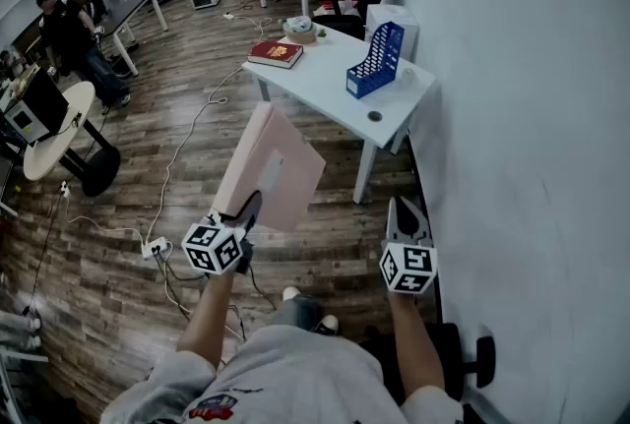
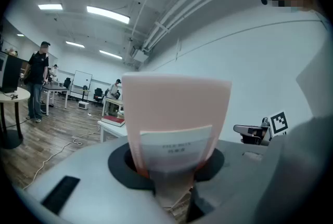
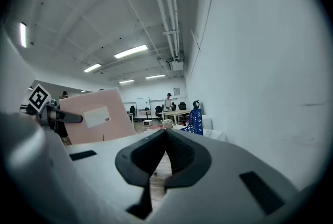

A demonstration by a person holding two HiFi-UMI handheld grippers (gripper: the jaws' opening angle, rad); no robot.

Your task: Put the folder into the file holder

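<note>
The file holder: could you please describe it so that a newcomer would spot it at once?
Find the white table against the wall. The file holder stands upright at the table's wall side, while a red book lies toward the opposite edge. It is the only blue thing there, with slotted sides.

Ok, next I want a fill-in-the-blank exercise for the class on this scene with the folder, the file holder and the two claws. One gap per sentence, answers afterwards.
1. The left claw is clamped on a ____ folder.
2. The file holder standing on the white table is ____ in colour.
3. The right claw is shut and holds ____.
4. The book lying on that table has a ____ cover.

Missing words: pink; blue; nothing; red.
</note>
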